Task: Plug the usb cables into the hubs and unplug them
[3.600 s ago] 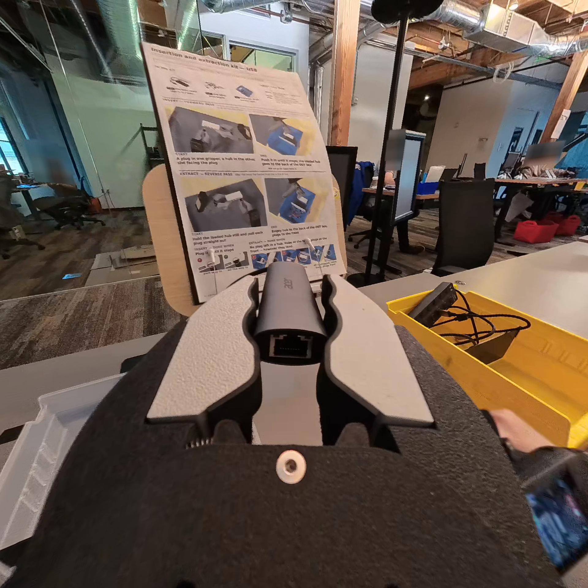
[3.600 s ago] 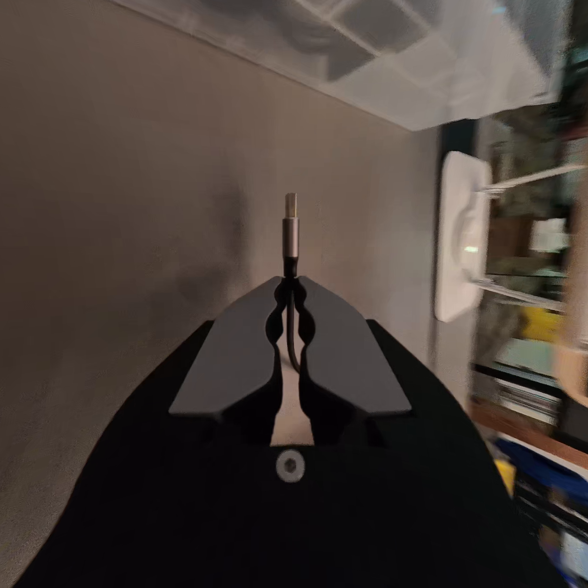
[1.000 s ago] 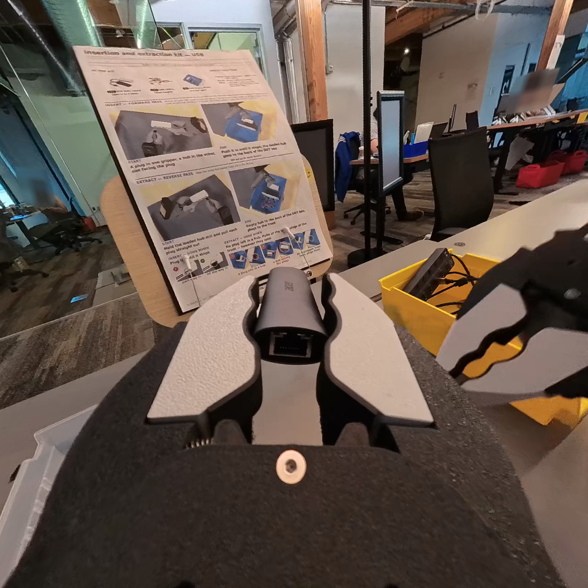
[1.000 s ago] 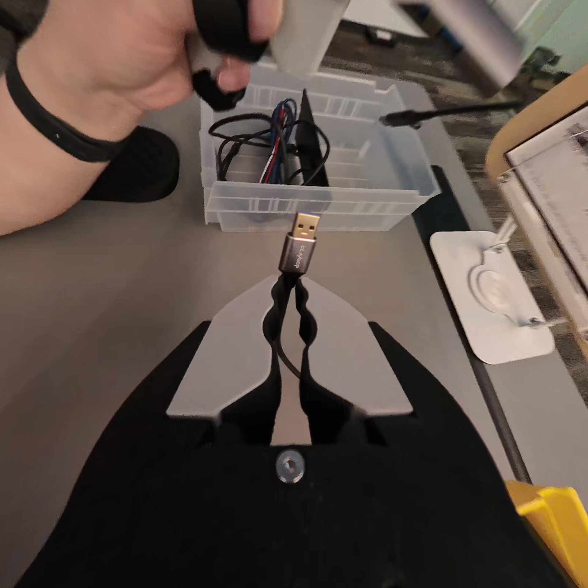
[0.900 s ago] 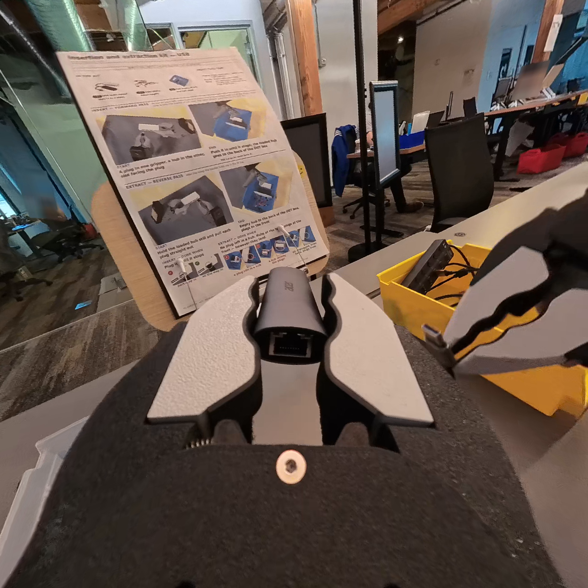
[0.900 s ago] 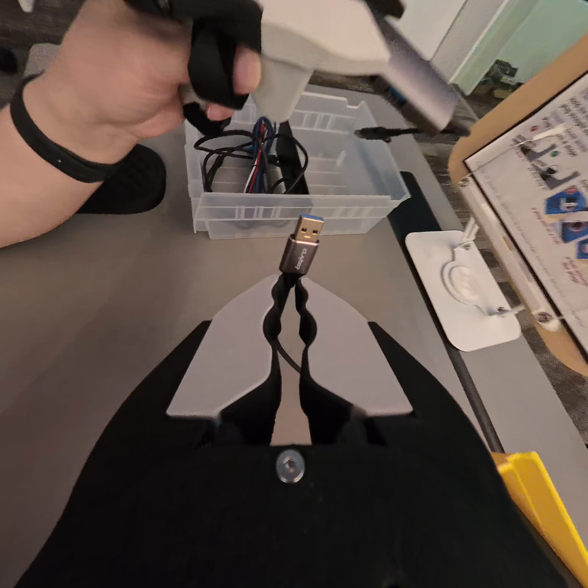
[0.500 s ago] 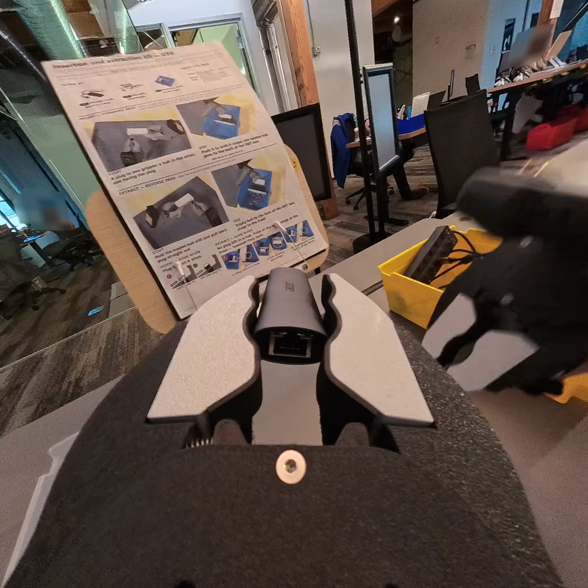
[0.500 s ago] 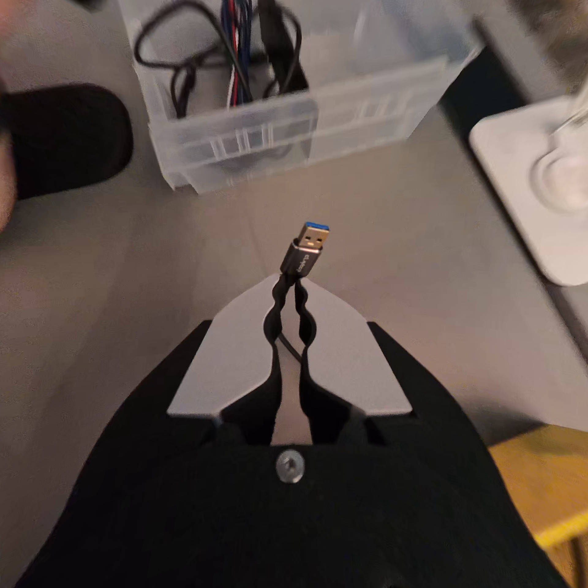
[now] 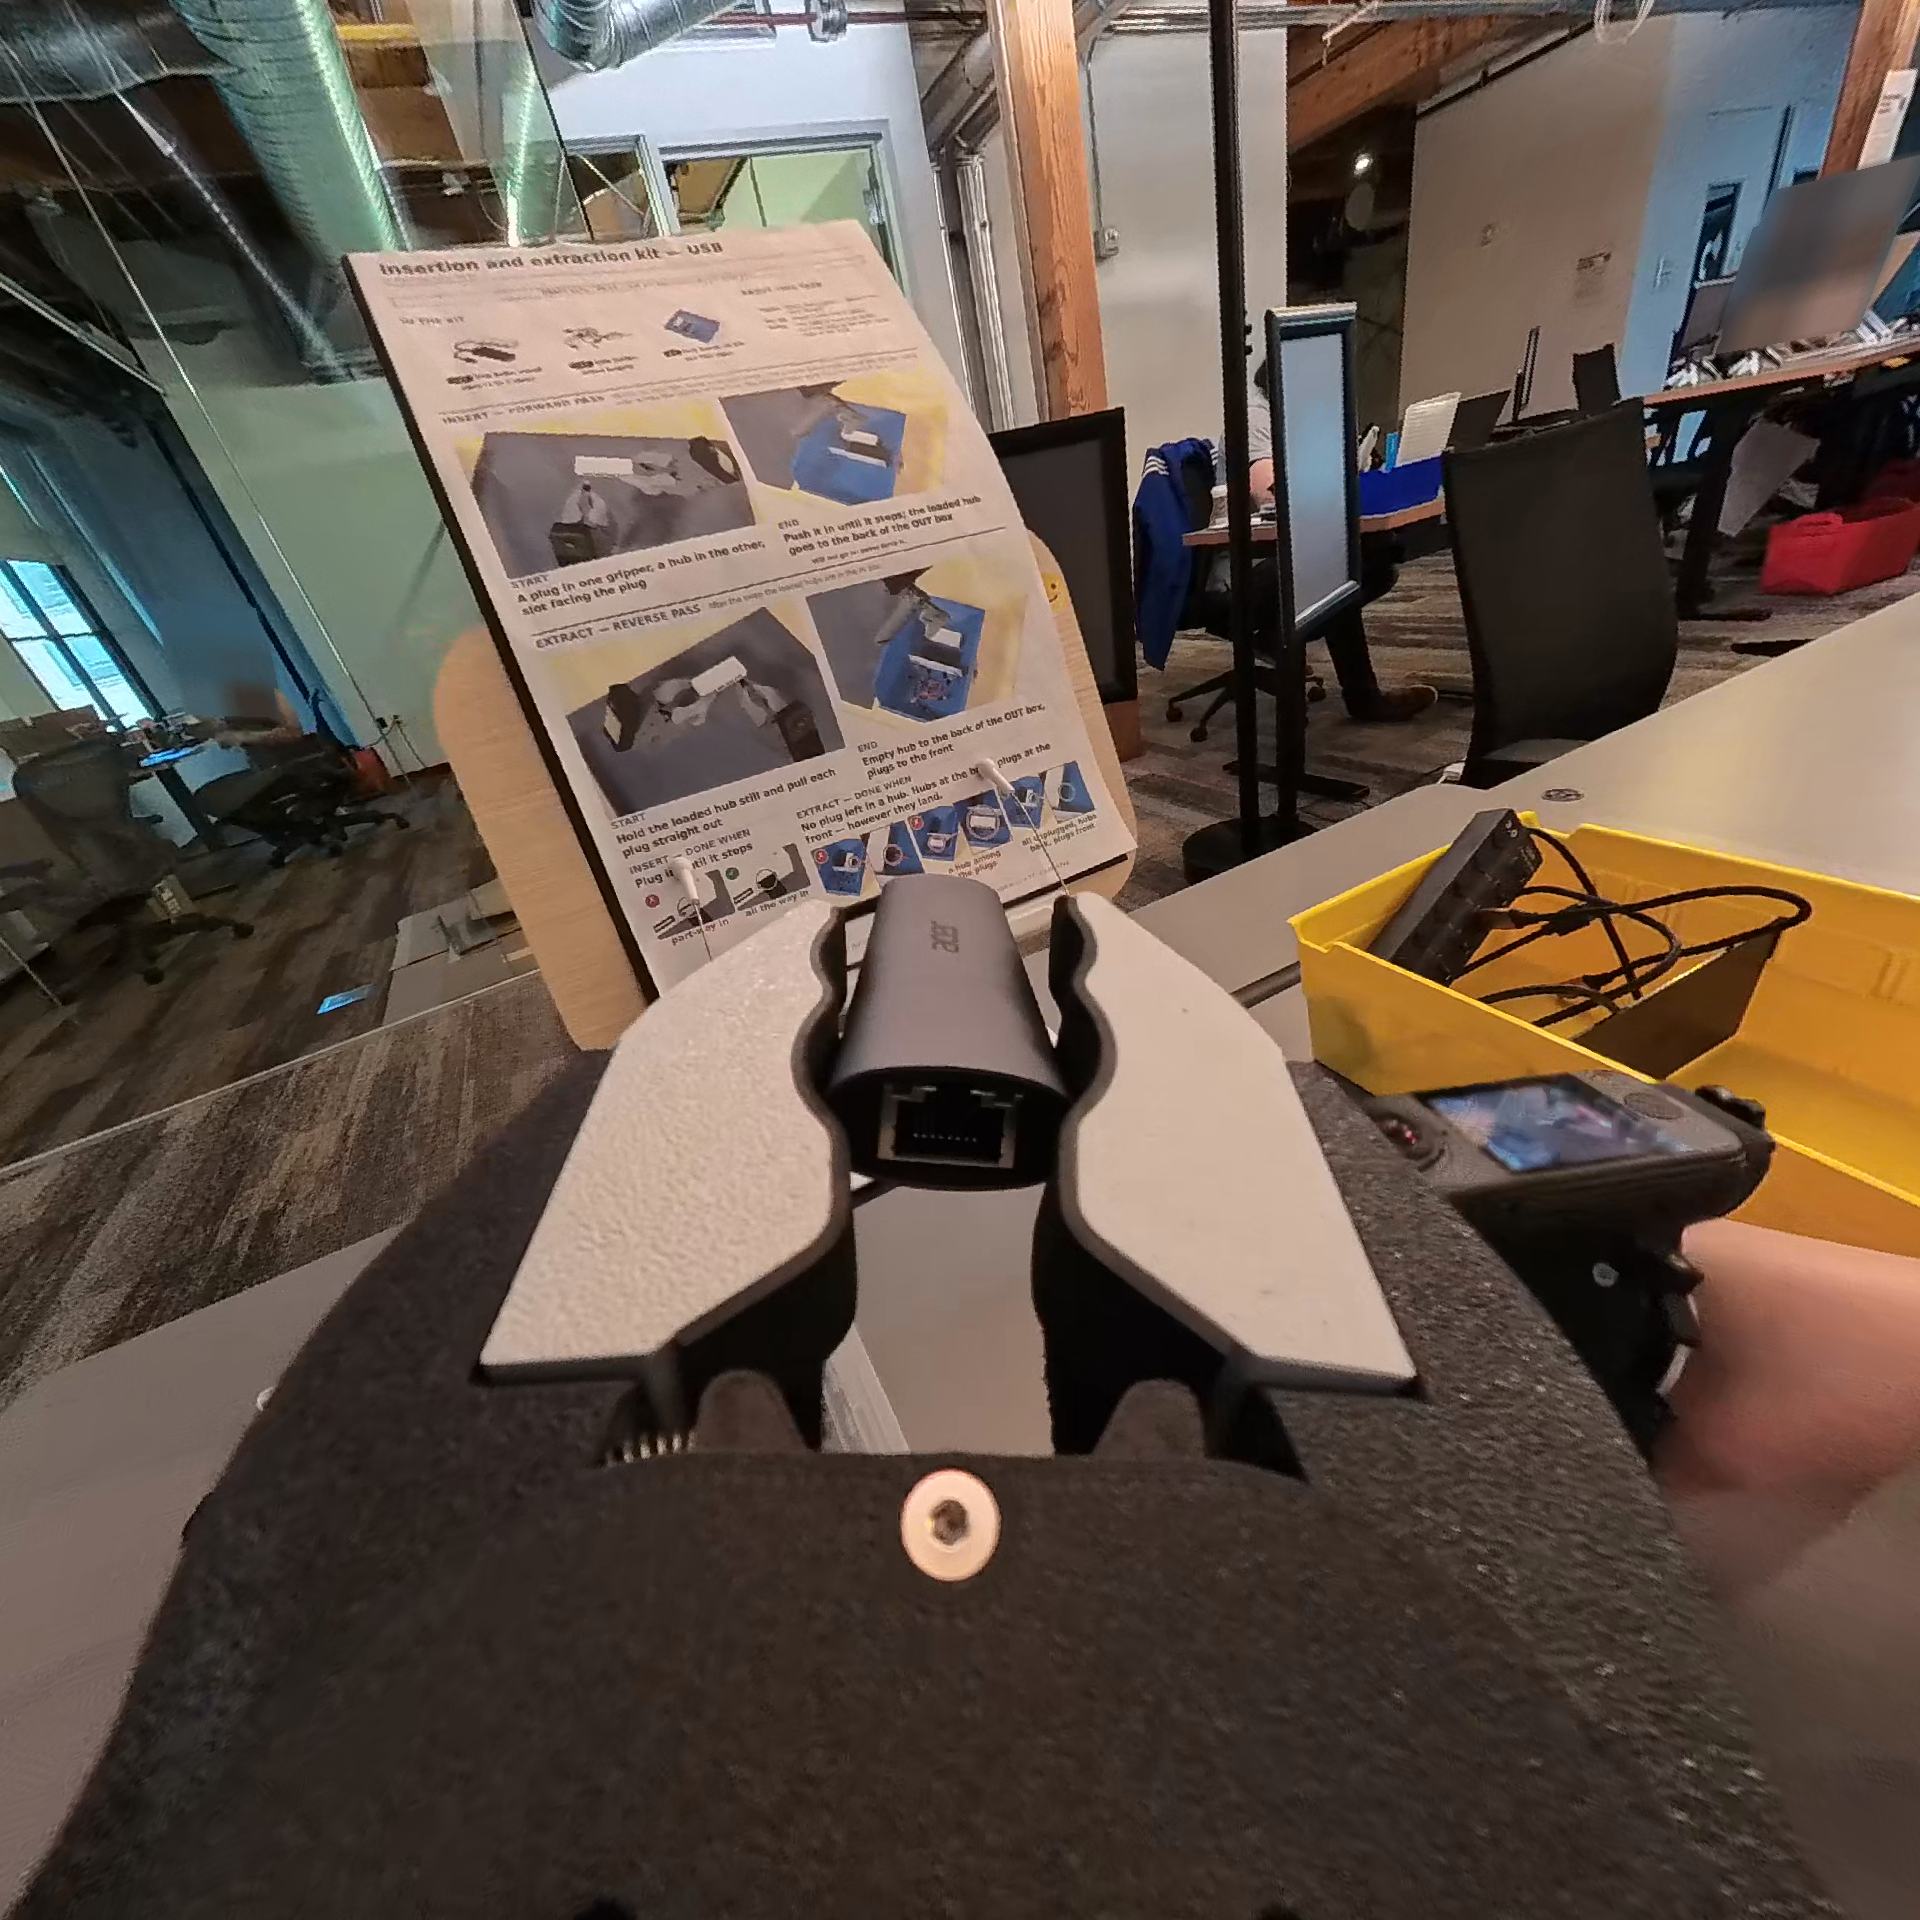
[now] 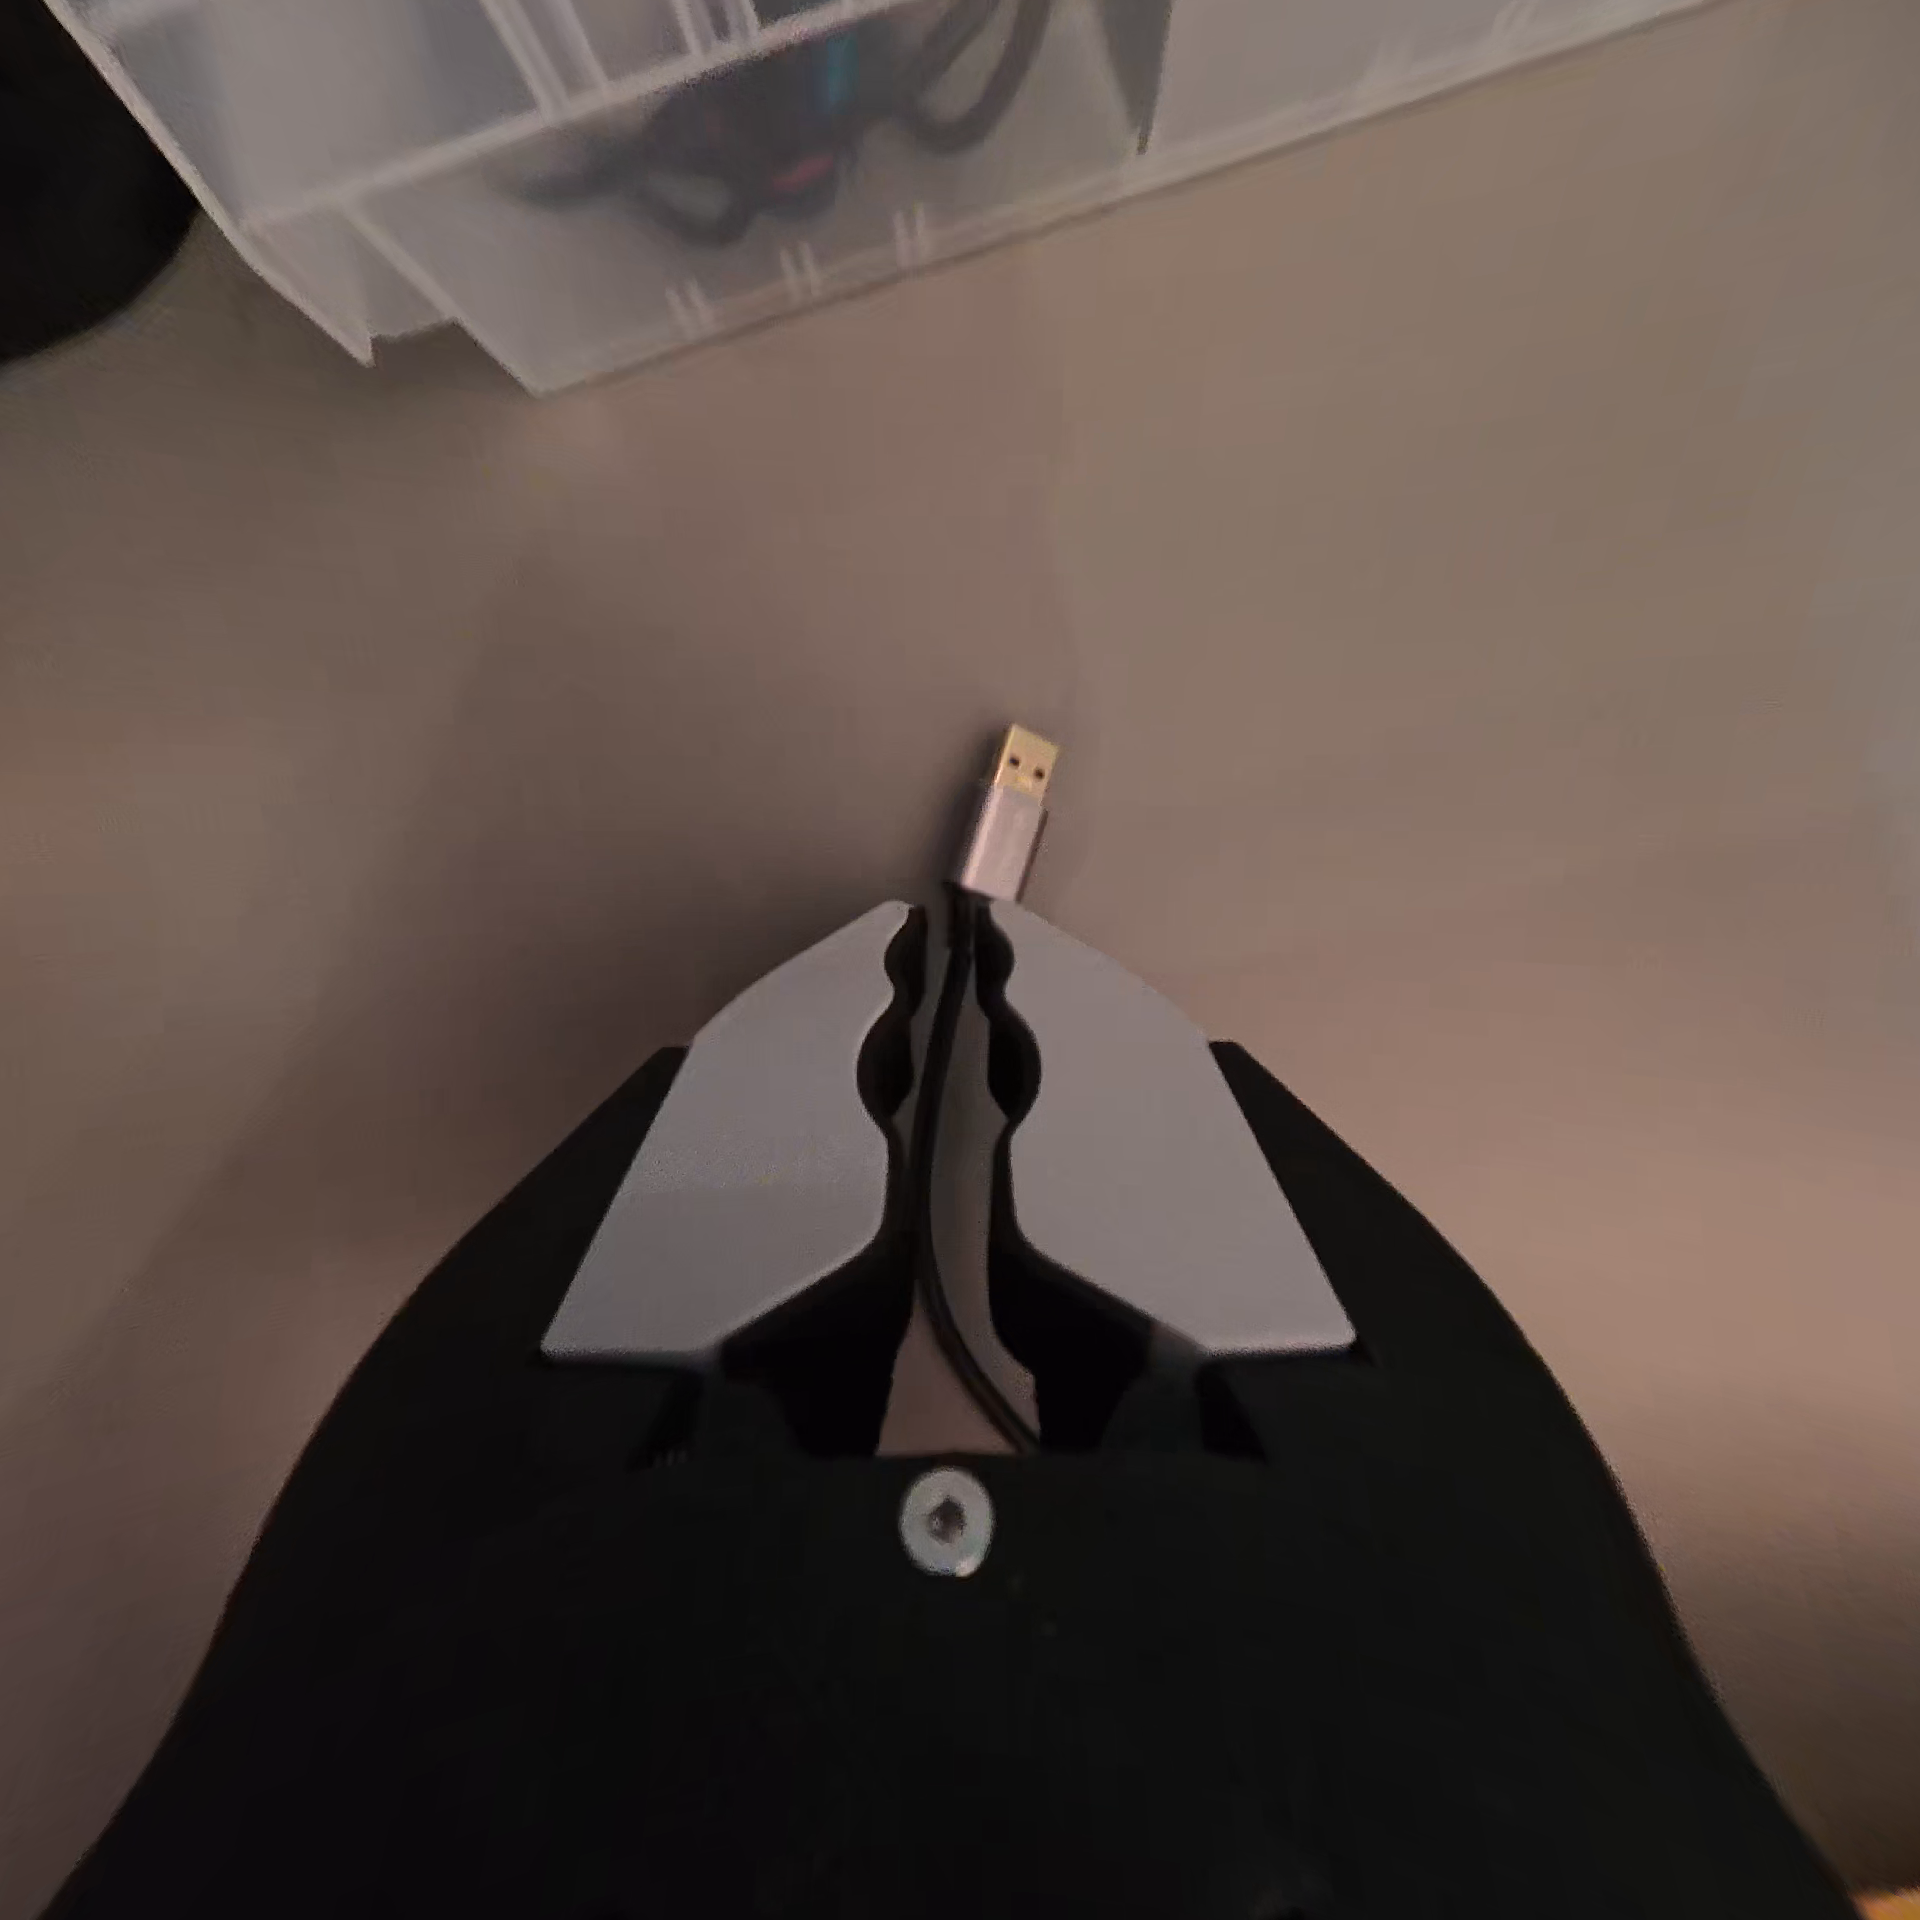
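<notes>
In the left wrist view my left gripper [image 9: 948, 925] is shut on a dark grey hub [image 9: 940, 1013]. The hub lies between the fingers with its square network port facing the camera, and its far end is hidden. In the right wrist view my right gripper [image 10: 951, 916] is shut on a black USB cable [image 10: 935, 1143]. The cable's silver plug [image 10: 1010, 821] sticks out past the tips, tilted right, close over the grey table [image 10: 416, 727]. The back of the right gripper [image 9: 1558, 1143] and a hand show at the right of the left wrist view.
A yellow bin [image 9: 1382, 1029] at the right holds a black hub [image 9: 1455, 899] and several black cables. An instruction board [image 9: 727, 582] leans behind the table. A clear plastic bin [image 10: 644, 281] with cables lies just beyond the plug. About 30 cm separates my left fingertips from my right.
My right gripper has tipped down towards the table, and the clear bin has slid to the top of its view. The plug now sits farther out and tilted right. The left gripper still holds the hub.
</notes>
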The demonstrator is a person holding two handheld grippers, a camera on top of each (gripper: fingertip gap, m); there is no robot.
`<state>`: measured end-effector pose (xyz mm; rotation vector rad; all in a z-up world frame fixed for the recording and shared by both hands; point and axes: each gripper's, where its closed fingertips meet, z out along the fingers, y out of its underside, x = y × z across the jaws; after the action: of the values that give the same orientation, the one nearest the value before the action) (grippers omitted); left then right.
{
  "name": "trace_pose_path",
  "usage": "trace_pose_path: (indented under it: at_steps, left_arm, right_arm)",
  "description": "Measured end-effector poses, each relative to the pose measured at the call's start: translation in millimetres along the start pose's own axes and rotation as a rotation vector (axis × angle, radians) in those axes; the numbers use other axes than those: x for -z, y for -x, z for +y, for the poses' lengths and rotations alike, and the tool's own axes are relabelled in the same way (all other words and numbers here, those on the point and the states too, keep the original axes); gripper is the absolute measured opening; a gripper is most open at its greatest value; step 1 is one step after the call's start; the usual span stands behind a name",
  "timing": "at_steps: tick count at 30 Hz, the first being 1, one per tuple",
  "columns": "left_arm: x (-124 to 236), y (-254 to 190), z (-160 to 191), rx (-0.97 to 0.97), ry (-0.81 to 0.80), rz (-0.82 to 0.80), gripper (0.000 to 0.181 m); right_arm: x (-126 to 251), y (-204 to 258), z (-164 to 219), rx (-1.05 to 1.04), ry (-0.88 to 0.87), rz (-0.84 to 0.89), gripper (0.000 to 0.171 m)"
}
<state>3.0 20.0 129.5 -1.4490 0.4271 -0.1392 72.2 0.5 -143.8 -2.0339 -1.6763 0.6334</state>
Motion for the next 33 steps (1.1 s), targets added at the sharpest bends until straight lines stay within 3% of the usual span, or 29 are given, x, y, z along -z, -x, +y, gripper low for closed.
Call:
trace_pose_path:
  at_steps: [4, 9, 23, 33]
  left_arm:
    - [1, 1, -3, 0.007, -0.011, 0.001, 0.038]
    - [1, 0, -2, 0.014, -0.008, 0.010, 0.038]
    - [-3, -8, -1, 0.007, 0.002, 0.030, 0.038]
    - [-4, -12, -1, -0.003, 0.004, 0.036, 0.038]
  right_arm:
    - [0, -9, -12, -0.150, -0.111, -0.024, 0.018]
    - [-14, -13, -7, -0.224, -0.110, -0.035, 0.020]
    - [-21, -9, -5, -0.128, -0.079, 0.019, 0.020]
    - [-17, -4, -4, -0.282, -0.123, -0.156, 0.019]
